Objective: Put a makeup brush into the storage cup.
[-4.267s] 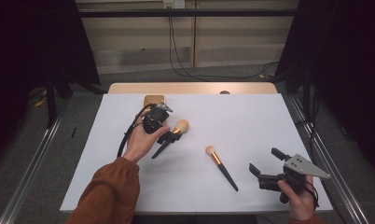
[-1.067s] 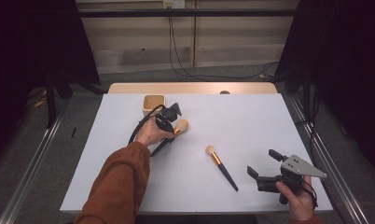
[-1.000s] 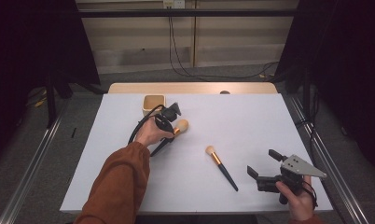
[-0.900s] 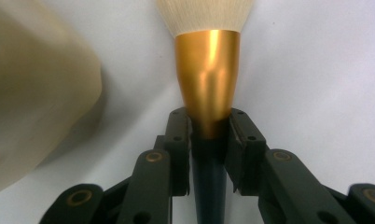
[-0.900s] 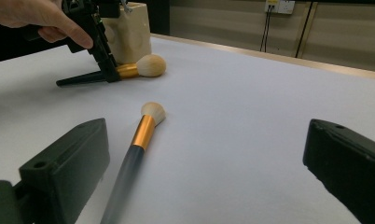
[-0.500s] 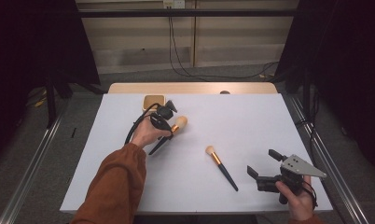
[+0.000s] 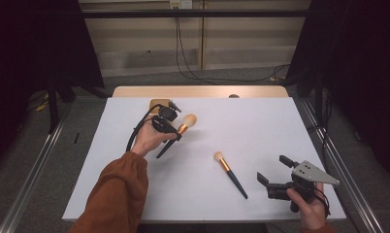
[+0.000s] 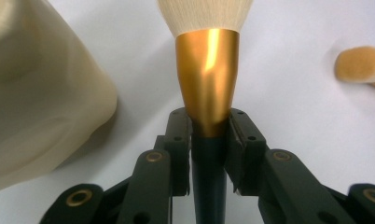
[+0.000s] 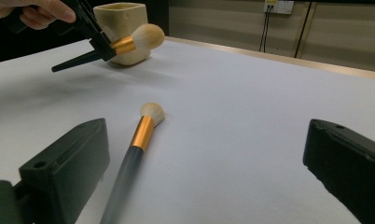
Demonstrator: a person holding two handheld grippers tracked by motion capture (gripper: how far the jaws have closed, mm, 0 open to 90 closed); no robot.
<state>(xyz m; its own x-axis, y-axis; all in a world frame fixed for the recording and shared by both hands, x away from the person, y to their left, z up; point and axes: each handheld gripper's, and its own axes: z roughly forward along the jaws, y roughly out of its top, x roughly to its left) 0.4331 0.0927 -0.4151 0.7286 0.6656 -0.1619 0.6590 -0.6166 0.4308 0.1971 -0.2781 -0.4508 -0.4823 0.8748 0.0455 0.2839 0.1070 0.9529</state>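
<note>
My left gripper (image 7: 175, 132) is shut on a makeup brush (image 7: 183, 127) with a gold ferrule, a cream head and a dark handle. It holds the brush above the white table (image 7: 261, 126), tilted, with the head toward the far side. In the left gripper view the pads (image 8: 180, 140) clamp the brush (image 8: 208, 84) just below the ferrule. A cream cup (image 7: 157, 103) stands just beyond the left hand. A second brush (image 7: 229, 174) lies flat mid-table. My right gripper (image 7: 273, 168) rests open near the front right, with the second brush (image 9: 141, 135) lying ahead of its left jaw.
The right gripper view has the cup (image 9: 122, 18) at the far left, with the held brush (image 9: 129, 43) hovering in front of it. The table's wooden far edge (image 7: 203, 91) runs behind. Cables hang on the back wall.
My left gripper has lifted the brush a little higher beside the cup. The right gripper and the lying brush have not moved.
</note>
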